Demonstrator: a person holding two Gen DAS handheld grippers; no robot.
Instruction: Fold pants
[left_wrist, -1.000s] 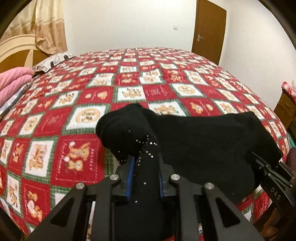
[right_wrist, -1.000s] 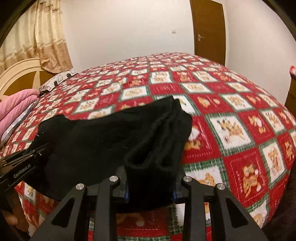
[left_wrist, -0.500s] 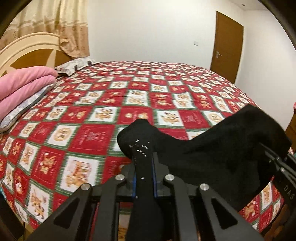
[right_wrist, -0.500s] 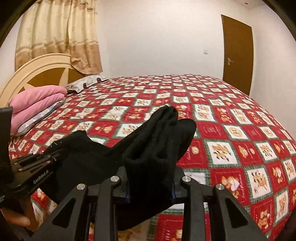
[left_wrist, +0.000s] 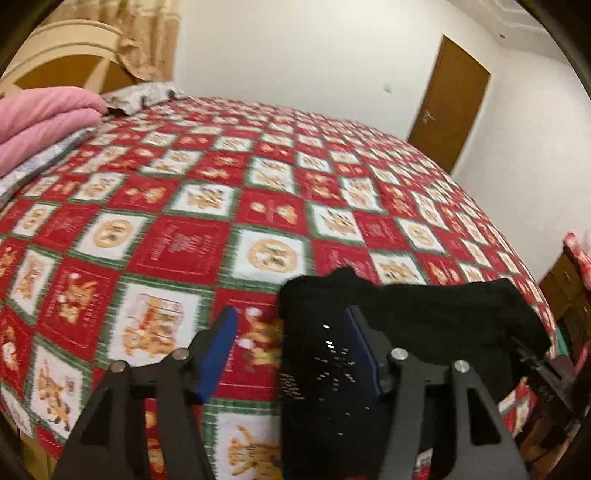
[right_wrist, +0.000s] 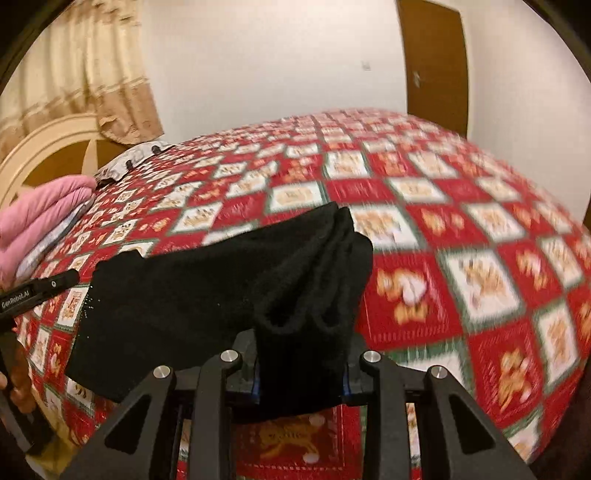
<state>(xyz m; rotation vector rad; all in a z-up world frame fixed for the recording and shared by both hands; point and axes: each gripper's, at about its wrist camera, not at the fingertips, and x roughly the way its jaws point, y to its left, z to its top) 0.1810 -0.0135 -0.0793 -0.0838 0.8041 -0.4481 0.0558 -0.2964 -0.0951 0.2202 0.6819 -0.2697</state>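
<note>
The black pants (left_wrist: 424, 314) are stretched between my two grippers over the near edge of the bed. The jaws of my left gripper (left_wrist: 290, 317) are opening. The studded end of the pants lies against its right blue pad (left_wrist: 364, 343), while the left pad (left_wrist: 218, 343) stands apart over the bedspread. My right gripper (right_wrist: 301, 354) is shut on the bunched other end of the pants (right_wrist: 203, 295), which hides its fingertips. The left gripper's body (right_wrist: 37, 291) shows at the left edge of the right wrist view, held by a hand (right_wrist: 18, 384).
A red, white and green checked bedspread (left_wrist: 184, 240) covers the bed. A folded pink quilt (left_wrist: 44, 118) and a pillow (left_wrist: 144, 96) lie by the cream headboard (left_wrist: 66, 62). There is a brown door (left_wrist: 450, 110) in the far wall and a wooden cabinet (left_wrist: 565, 288) at the right.
My left jaws have spread apart and let go of the studded end, which now only leans on the right pad. The right gripper keeps its hold. Both views have swung.
</note>
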